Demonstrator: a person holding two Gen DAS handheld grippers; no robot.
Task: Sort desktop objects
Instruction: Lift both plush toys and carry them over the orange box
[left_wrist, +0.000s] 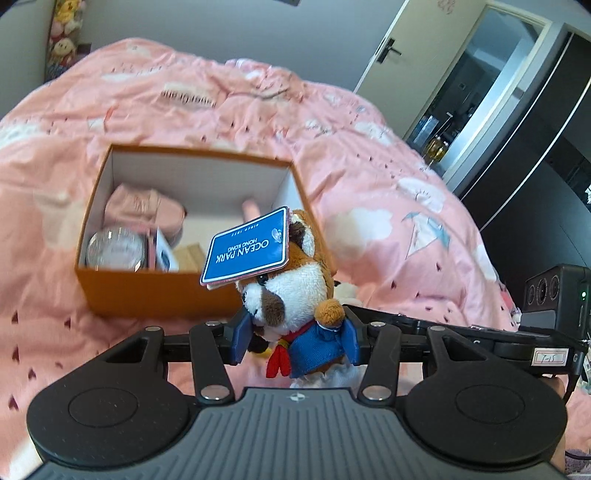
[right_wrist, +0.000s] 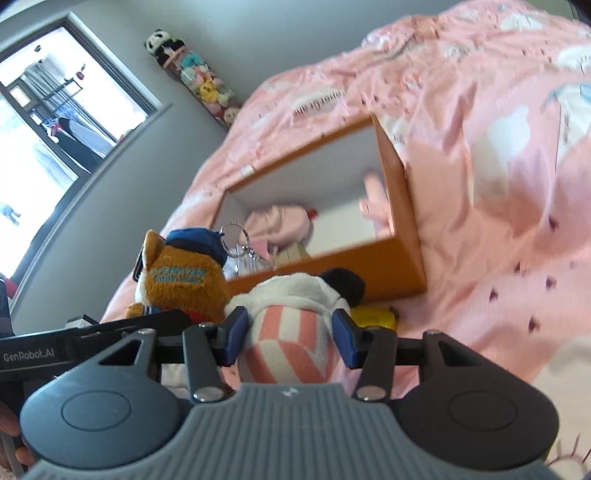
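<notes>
My left gripper (left_wrist: 295, 339) is shut on a brown-and-white plush animal (left_wrist: 295, 295) in a blue jacket, with a blue "Ocean Park" tag (left_wrist: 245, 247) lying over its head. It hangs in the air in front of an open orange box (left_wrist: 162, 295). The right wrist view shows the same plush (right_wrist: 181, 284) from behind, at the left. My right gripper (right_wrist: 290, 338) is shut on a white panda plush (right_wrist: 291, 332) in a pink-striped garment, just short of the orange box (right_wrist: 402, 225). Inside the box lie a pink pouch (left_wrist: 144, 210), a round glass item (left_wrist: 116, 247) and a wooden block.
Everything sits on a bed under a rumpled pink duvet (left_wrist: 369, 206). A yellow toy (right_wrist: 373, 317) lies against the box's near wall. A column of stacked plush toys (right_wrist: 199, 81) stands in the room corner, a window (right_wrist: 55, 129) beside it. A door (left_wrist: 413, 51) is at the far right.
</notes>
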